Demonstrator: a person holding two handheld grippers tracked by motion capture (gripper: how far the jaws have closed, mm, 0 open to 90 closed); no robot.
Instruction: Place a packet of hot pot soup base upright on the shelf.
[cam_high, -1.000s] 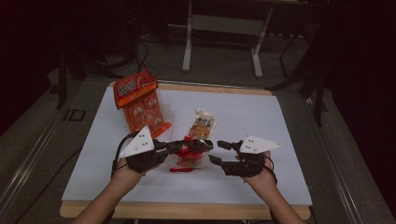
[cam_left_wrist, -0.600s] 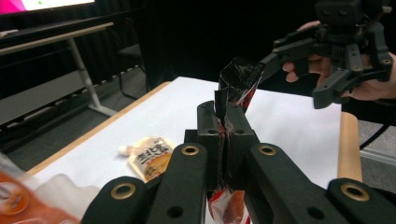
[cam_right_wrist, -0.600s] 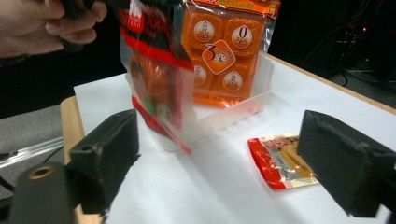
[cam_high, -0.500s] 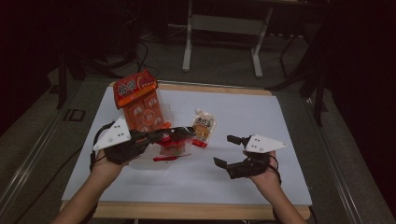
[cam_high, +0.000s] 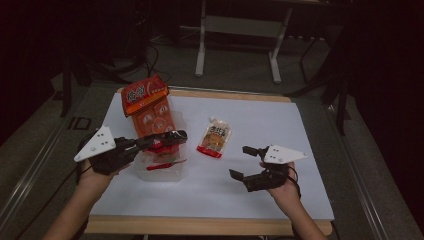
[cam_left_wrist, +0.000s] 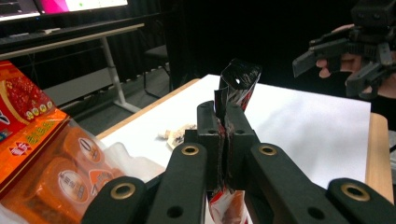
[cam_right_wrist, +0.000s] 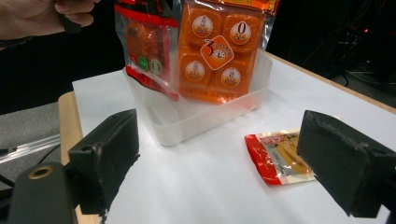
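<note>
Left gripper (cam_high: 172, 136) clamps red sachet (cam_high: 161, 148) above clear tub (cam_high: 165, 172) | orange snack bag (cam_high: 150, 107) leans in tub | right gripper (cam_high: 244, 161) open, empty | small pouch (cam_high: 215, 141) lies between on white table (cam_high: 260, 120)

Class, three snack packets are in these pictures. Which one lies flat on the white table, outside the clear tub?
The small red-edged yellow sachet. The big orange packet stands in the clear plastic tub, and the left gripper pinches the red packet.
</note>
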